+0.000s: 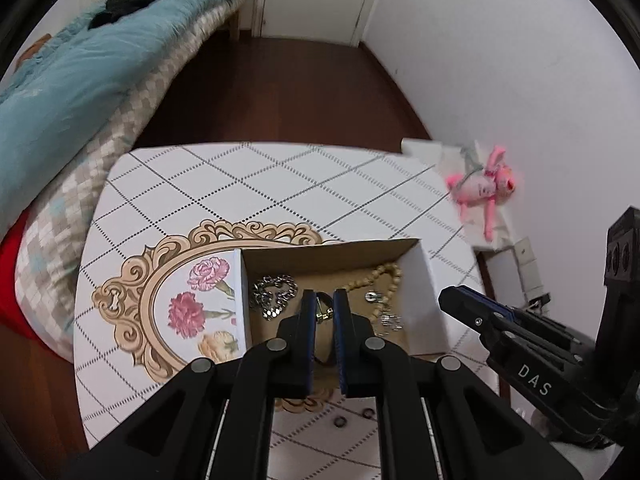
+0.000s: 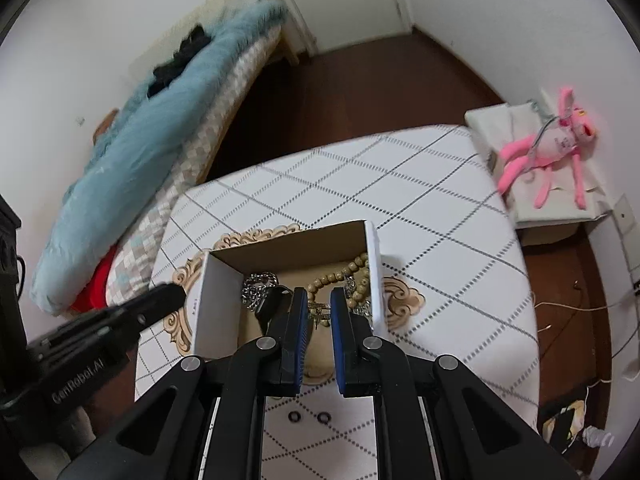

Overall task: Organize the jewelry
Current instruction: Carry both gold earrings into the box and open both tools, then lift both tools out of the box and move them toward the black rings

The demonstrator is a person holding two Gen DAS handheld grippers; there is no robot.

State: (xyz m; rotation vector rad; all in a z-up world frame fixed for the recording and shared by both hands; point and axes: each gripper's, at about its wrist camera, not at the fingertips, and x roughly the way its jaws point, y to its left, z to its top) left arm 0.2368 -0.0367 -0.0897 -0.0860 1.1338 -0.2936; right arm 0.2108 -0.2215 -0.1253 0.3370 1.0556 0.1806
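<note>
Two grippers over open cardboard box (image 1: 424, 280). Left gripper (image 1: 324, 312) clamped on gold-clasped piece (image 1: 323, 309); right gripper (image 2: 319, 314) slightly parted around gold cross chain (image 2: 318, 314), grip uncertain. Bead strand (image 2: 344, 274), silver chain (image 1: 274, 294) inside box.

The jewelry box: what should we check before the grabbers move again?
1. Left gripper grip: its fingers close on a small brass-coloured piece. Ok.
2. Is that piece over the cardboard box? Yes, above its floor. Ok.
3. Right gripper jaws: narrow gap, a thin gold chain shows between them; whether it is gripped, cannot tell.
4. Silver chain and wooden bead bracelet lie inside the box. Ok.
5. Two small dark rings lie outside the box on the tablecloth. Not ok.
6. Are the bracelet and chains tangled? Cannot tell.
</note>
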